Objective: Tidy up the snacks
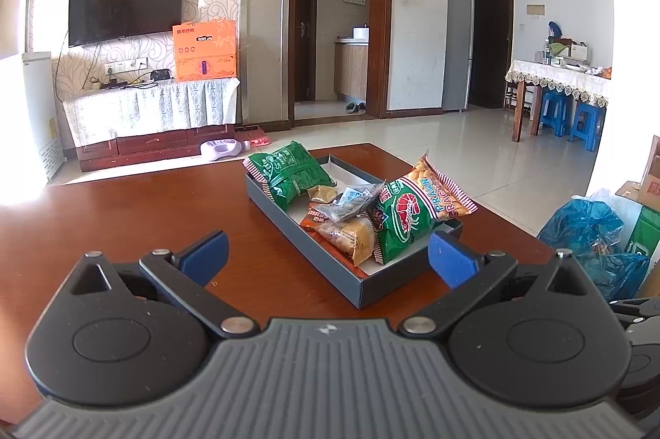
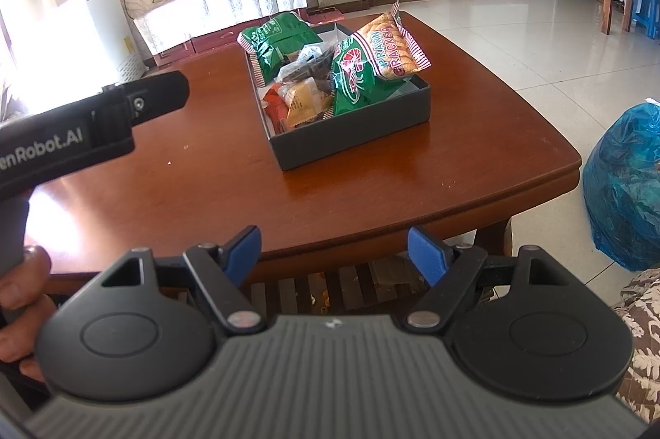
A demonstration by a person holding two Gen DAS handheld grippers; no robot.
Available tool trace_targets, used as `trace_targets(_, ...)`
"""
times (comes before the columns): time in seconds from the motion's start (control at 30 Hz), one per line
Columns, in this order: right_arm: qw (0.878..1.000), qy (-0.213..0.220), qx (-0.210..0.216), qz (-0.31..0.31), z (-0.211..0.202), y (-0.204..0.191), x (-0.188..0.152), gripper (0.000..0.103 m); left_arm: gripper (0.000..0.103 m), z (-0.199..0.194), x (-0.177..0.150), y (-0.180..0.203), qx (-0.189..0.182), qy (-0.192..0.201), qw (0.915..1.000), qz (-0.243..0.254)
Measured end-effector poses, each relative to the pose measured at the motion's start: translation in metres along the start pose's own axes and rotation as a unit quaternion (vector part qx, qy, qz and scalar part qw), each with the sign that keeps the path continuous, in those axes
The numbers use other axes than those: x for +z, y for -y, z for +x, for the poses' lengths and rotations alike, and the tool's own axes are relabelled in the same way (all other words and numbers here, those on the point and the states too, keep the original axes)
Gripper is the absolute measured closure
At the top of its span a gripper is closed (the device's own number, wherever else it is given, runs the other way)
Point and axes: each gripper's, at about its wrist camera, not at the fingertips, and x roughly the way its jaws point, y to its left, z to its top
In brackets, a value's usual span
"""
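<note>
At centre frame, snack packets [image 2: 330,76] are seen piled inside a dark box [image 2: 354,133] on the wooden table [image 2: 206,171]; none is left outside. Both left gripper [image 1: 328,257] and right gripper [image 2: 334,253] are held spread and empty, so sorting appears finished.

The bench [image 2: 206,171] looks like glossy varnished wood, the tray box [image 2: 354,133] matt grey card, and the prawn cracker bag [image 2: 371,67] shiny crinkly plastic film.
</note>
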Motion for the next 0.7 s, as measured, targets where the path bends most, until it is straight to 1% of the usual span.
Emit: trace_targets(0.7,1.0,-0.003,0.0,-0.002,0.0011,-0.0004,-0.0017,0.023,0.0,0.0058,-0.001,0.0013,-0.007,-0.002,1.0,0.005)
